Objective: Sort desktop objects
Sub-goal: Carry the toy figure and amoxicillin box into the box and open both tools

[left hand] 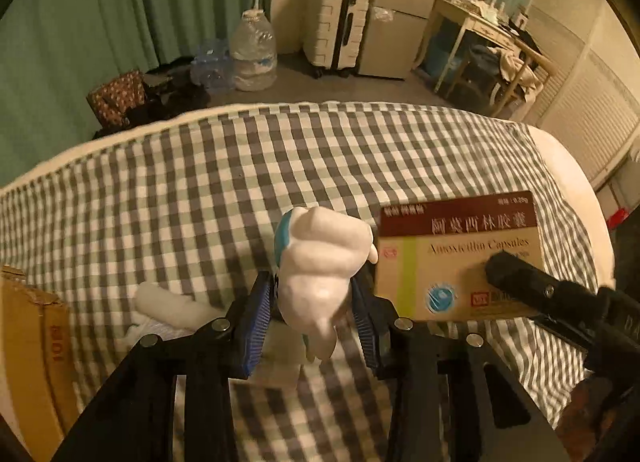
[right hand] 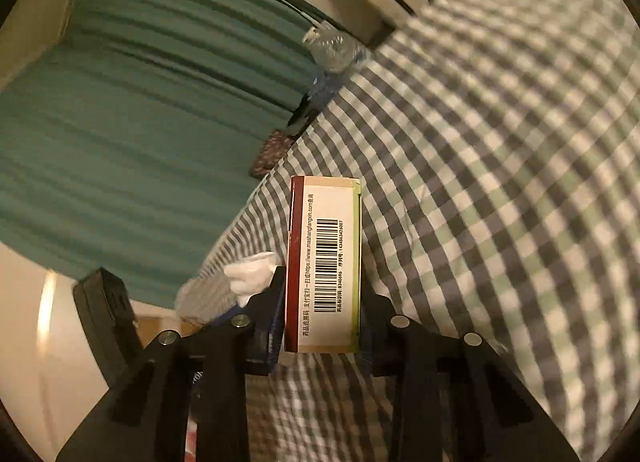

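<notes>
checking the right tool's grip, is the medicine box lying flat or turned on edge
On edge: the medicine box shows its narrow barcode side between the right tool's fingers, above the checked cloth.

Both grippers closed on loads, angled downward.
The left gripper [left hand: 314,302] was clamped with its blue pads [left hand: 256,318] pressed on a white figurine [left hand: 324,262]; the right gripper [right hand: 322,310] was clamped edgewise on a medicine box [right hand: 324,262], rolled sideways.

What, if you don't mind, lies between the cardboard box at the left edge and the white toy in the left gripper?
In the left wrist view, a white rolled cloth lies on the checked cloth between the cardboard box and the white toy.
</notes>
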Demonstrator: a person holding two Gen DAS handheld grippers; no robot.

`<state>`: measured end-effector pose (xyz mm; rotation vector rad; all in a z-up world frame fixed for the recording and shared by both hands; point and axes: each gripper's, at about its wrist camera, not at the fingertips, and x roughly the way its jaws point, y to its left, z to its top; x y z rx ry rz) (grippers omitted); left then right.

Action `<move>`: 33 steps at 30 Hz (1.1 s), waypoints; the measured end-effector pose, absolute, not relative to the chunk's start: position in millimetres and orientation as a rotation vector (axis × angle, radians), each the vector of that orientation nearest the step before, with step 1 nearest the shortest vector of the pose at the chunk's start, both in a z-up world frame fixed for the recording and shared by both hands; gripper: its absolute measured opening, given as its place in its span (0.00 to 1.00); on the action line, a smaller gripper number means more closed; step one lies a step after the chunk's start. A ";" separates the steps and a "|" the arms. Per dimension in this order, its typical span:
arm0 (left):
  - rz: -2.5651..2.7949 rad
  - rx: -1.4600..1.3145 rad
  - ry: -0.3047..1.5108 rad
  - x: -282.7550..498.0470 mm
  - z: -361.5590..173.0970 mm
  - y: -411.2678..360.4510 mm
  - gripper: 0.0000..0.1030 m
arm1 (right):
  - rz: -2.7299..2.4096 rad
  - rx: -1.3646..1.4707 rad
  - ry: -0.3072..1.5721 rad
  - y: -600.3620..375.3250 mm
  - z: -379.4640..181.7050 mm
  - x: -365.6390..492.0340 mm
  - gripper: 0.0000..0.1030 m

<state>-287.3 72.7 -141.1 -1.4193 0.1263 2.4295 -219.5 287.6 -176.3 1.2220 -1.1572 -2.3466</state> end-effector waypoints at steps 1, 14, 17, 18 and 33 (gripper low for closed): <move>2.430 -1.407 0.126 -284.4 -135.3 71.4 0.39 | -2.381 1.234 -1.106 284.8 -169.6 -215.3 0.29; 2.521 -1.188 0.075 -189.9 -22.7 26.9 0.38 | -2.655 1.089 -0.713 259.3 -38.9 -137.8 0.28; 2.575 -1.140 0.027 -165.9 5.0 -1.6 0.38 | -2.662 1.031 -0.646 234.8 -15.4 -118.6 0.28; 2.592 -1.129 0.021 -161.2 12.0 -10.5 0.38 | -2.665 1.012 -0.621 225.5 -8.4 -117.1 0.28; 2.966 -1.090 -0.130 -114.5 75.0 -215.0 0.38 | -2.408 0.880 -0.283 13.8 50.2 -111.3 0.28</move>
